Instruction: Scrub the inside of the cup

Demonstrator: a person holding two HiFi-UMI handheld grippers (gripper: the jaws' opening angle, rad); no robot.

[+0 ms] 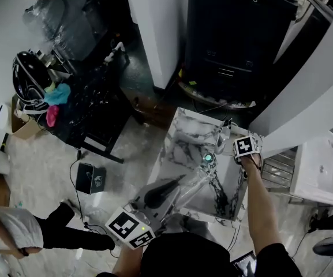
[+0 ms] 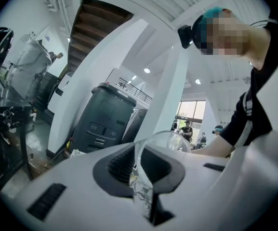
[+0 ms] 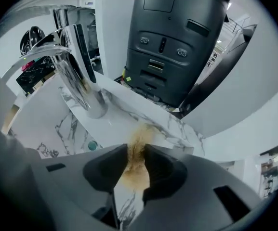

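At the near left we hold the left gripper point(image 2: 141, 163), its jaws clamped on the wall of the clear plastic cup point(image 2: 173, 139). The cup lies tilted over the near edge of the white, grey-veined marble sink point(image 1: 180, 134). Farther in, a small teal drain plug point(image 1: 208, 157) sits in the basin, near the chrome tap point(image 3: 76, 83). On the right, our right gripper point(image 3: 137, 153) points down over the sink. Its jaws are closed on a tan fibrous scrubber point(image 3: 139, 134), apart from the cup.
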